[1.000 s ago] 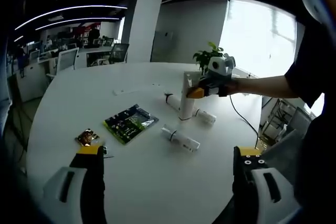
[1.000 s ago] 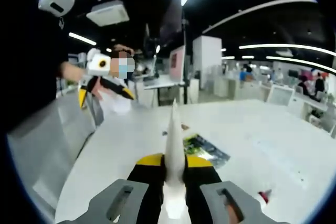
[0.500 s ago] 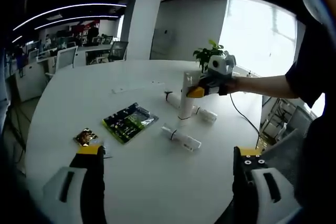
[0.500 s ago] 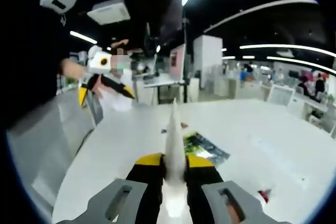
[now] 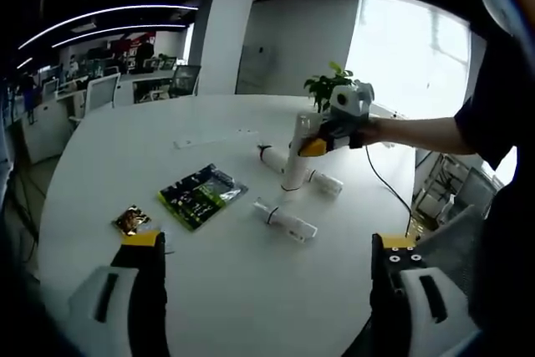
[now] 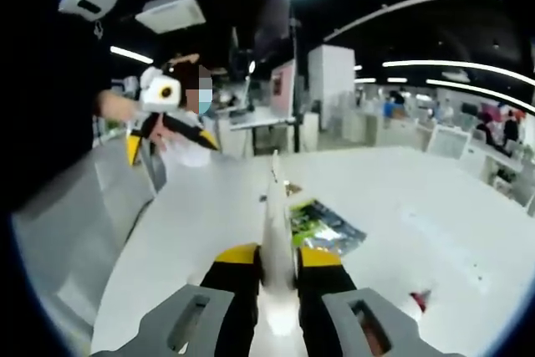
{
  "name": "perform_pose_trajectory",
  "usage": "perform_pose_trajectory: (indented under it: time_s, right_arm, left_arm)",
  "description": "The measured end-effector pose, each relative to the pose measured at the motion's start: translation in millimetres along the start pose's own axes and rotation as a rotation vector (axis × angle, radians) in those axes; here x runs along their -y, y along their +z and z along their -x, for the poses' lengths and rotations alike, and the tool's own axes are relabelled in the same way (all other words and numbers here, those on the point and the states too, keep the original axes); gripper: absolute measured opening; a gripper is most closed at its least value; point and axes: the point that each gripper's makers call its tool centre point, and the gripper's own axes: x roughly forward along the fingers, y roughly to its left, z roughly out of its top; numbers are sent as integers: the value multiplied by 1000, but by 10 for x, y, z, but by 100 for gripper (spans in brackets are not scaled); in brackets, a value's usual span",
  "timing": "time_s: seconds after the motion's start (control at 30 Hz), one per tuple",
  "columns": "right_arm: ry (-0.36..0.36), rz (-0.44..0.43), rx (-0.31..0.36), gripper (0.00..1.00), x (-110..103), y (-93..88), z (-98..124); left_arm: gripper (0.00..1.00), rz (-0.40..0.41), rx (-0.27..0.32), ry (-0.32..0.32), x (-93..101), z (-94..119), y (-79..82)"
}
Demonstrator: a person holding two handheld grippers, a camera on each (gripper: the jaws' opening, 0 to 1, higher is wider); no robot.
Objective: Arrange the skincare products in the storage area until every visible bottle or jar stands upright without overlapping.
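My left gripper (image 5: 266,290) hangs low over the near edge of the white surface (image 5: 234,282), its jaws spread wide with nothing between them. Taking the green packet (image 5: 201,196) as my mark: a small brown sachet (image 5: 131,221) lies nearer to me and to its left, close to my left jaw. To the packet's right, a white tube (image 5: 286,221) lies flat on the surface. Beyond that, farther right of the packet, my right gripper (image 5: 336,127) clamps an upright tube (image 5: 295,156), tall and white, with its foot on the surface. Two more tubes lie behind it, one (image 5: 272,157) on its left and one (image 5: 323,181) on its right.

In the right gripper view, my right gripper (image 6: 278,277) has its jaws closed narrow on the upright tube (image 6: 277,232), whose crimped end points away from me. The packet (image 6: 322,227) sits just beyond, and my left gripper (image 6: 167,114) hovers far off to the left.
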Motion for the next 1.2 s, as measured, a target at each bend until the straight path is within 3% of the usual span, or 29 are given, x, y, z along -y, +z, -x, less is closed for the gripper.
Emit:
perform_pose_trajectory:
  time_s: [0.17,0.43,0.53,0.7,0.8,0.93,1.07,1.2]
  right_arm:
    - [-8,-19,-7,9,-18,44,19]
    - [-58,-52,-17,25,-25,179,177]
    - [-104,-61,-22,28,-26,215,291]
    - [-244,-104,-15,46,12,235,531]
    - [-308,-121,-55,53,-26,135,674]
    - [-393,-176,-36,65,-120,93,832]
    - [-530,-237,-51,80,-150,11,1000]
    - [-543,-276,-47,83,-329,29,1032]
  left_arm:
    - [97,0,-1,4,-14,19,1]
    - [96,-11,5,0,27,41,51]
    - [96,-13,18,1,50,67,91]
    - [96,-10,21,11,87,149,94]
    - [96,-5,16,19,105,223,50]
    - [96,5,13,36,102,322,-11]
    - [94,22,41,47,106,427,-11]
    - [94,49,47,69,88,512,-28]
